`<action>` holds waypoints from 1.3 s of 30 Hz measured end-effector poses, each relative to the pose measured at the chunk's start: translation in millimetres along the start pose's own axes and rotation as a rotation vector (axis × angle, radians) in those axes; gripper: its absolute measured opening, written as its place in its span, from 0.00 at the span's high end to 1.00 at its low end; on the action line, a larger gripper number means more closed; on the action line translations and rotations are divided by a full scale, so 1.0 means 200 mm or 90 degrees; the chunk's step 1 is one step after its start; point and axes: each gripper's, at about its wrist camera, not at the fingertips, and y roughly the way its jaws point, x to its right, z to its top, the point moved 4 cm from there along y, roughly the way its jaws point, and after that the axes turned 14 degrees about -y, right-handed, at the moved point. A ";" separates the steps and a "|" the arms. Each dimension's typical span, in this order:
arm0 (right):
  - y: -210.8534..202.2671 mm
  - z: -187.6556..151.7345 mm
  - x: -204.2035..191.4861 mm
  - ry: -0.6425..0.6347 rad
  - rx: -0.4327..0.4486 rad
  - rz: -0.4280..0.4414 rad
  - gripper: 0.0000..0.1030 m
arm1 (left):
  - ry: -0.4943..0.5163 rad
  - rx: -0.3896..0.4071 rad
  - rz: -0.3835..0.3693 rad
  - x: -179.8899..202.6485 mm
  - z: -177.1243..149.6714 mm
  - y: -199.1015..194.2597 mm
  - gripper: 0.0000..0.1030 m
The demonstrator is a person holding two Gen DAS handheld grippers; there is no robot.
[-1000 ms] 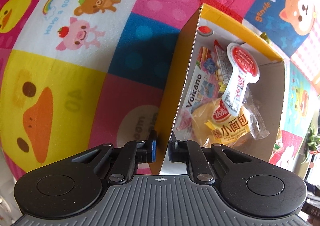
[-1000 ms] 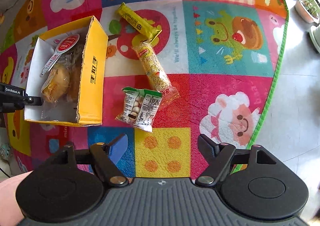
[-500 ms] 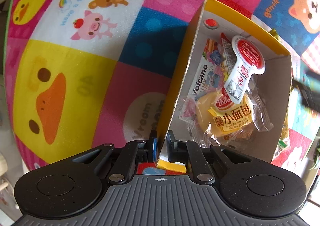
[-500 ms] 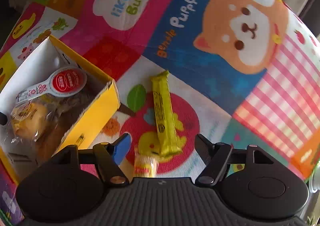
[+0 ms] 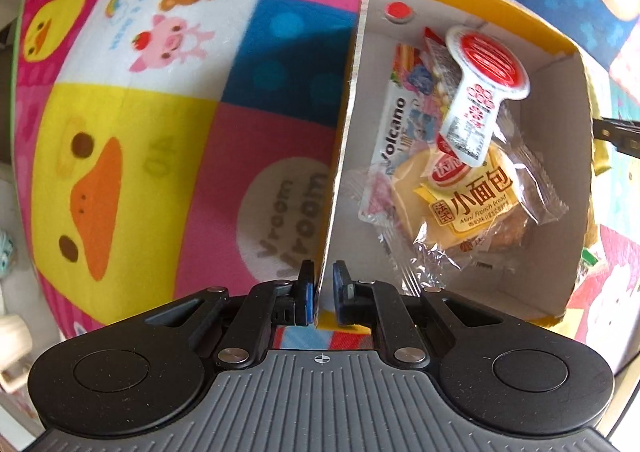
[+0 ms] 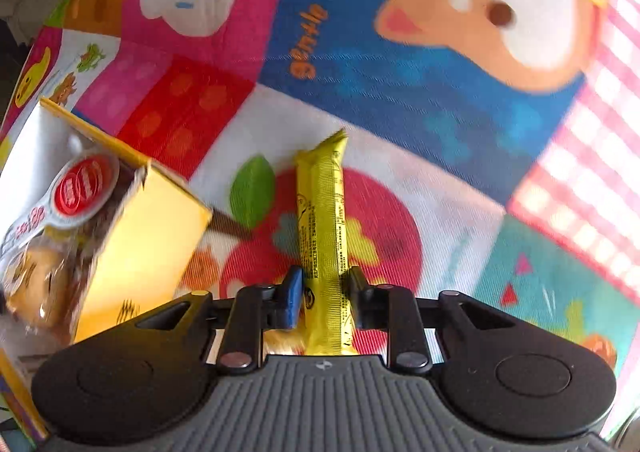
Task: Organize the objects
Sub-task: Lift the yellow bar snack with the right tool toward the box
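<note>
A yellow cardboard box [image 5: 344,156] with a white inside lies on the play mat. My left gripper [image 5: 322,284] is shut on the box's near left wall, one pad on each side. Inside lie a small bread packet [image 5: 472,200], a white tab-shaped pack with a red label [image 5: 484,92] and a "Volcano" packet [image 5: 394,128]. In the right wrist view a long yellow snack bar [image 6: 322,220] lies on the mat's red apple picture. My right gripper [image 6: 325,292] is closing on it, and its pads press the bar's sides. The box [image 6: 148,228] stands just left of that gripper.
The colourful cartoon play mat [image 6: 400,52] covers the floor all around. Its edge and pale floor [image 5: 8,192] show at the far left of the left wrist view. A bit of another snack packet [image 5: 590,256] peeks out beyond the box's right wall.
My right gripper dropped toward the yellow bar and closed from wide open onto it. My left gripper kept its grip on the box wall and shifted a little across the mat.
</note>
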 end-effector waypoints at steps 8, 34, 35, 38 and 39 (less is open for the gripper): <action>-0.26 -0.37 0.14 0.189 0.006 0.029 0.79 | 0.038 0.003 0.008 0.14 0.05 0.06 0.89; -0.13 -0.68 -0.25 0.283 -0.125 -0.036 0.72 | 0.098 -0.024 -0.019 0.14 0.03 0.15 0.89; -0.14 -0.69 -0.26 0.296 -0.128 -0.034 0.76 | 0.100 -0.025 -0.021 0.14 0.03 0.16 0.89; -0.27 -0.73 -0.30 0.334 -0.106 -0.026 0.77 | 0.099 -0.029 -0.031 0.14 0.04 0.15 0.89; -0.32 -0.73 -0.32 0.346 -0.095 -0.022 0.77 | 0.101 -0.029 -0.036 0.13 0.03 0.16 0.89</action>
